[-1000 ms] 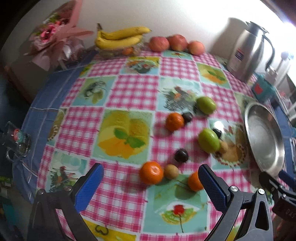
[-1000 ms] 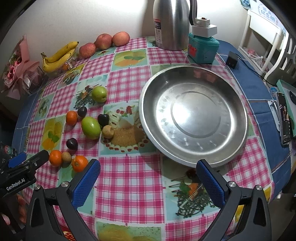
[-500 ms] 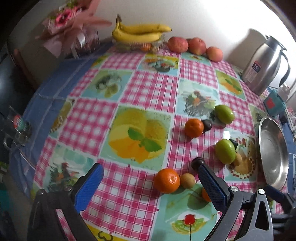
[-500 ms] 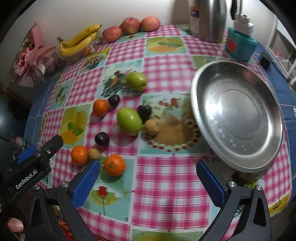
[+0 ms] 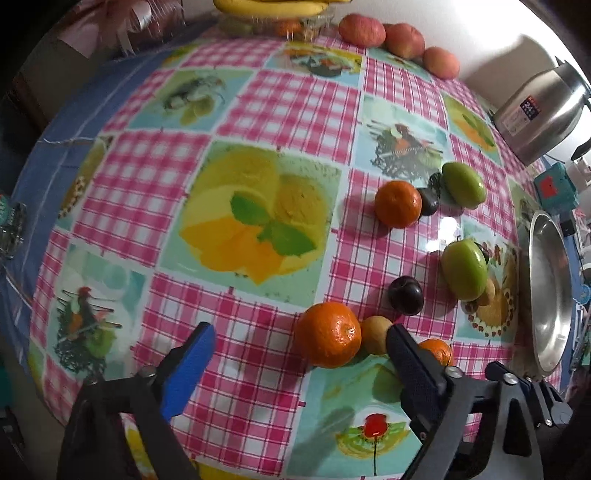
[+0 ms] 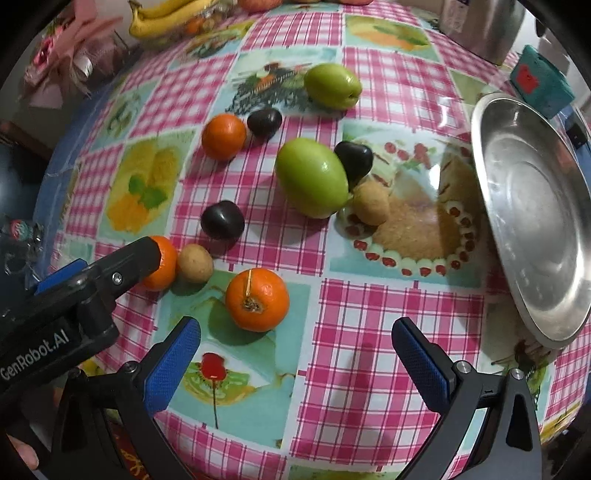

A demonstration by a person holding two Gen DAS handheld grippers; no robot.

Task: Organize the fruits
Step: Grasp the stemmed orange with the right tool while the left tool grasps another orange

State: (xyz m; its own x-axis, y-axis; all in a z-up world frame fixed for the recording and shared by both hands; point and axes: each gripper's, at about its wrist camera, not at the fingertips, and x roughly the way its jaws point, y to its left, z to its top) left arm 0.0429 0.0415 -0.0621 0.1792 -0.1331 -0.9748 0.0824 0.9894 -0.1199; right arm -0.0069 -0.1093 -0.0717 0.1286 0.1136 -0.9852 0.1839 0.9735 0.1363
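My left gripper (image 5: 300, 363) points down at the checked tablecloth. Its jaws are closing around a large orange (image 5: 328, 334), and the pads are still clear of it. A small tan fruit (image 5: 375, 334) touches that orange, and a second orange (image 5: 437, 350) peeks out behind the right finger. My right gripper (image 6: 297, 365) stands open just short of the second orange (image 6: 256, 299), with nothing between its fingers. Farther off lie two green fruits (image 6: 314, 177), dark plums (image 6: 222, 219) and a third orange (image 6: 223, 136). A steel plate (image 6: 535, 221) sits empty on the right.
Bananas (image 5: 269, 5) and red apples (image 5: 362, 29) line the far edge by the wall. A steel thermos jug (image 5: 539, 110) and a teal box (image 6: 541, 83) stand behind the plate. A pink bouquet (image 6: 62, 59) is at the far left. The table's round edge drops off on the left.
Both grippers have sunk toward the fruit. The left one's jaws have narrowed around the large orange. The right one has swung left, from over the plate to the nearest orange.
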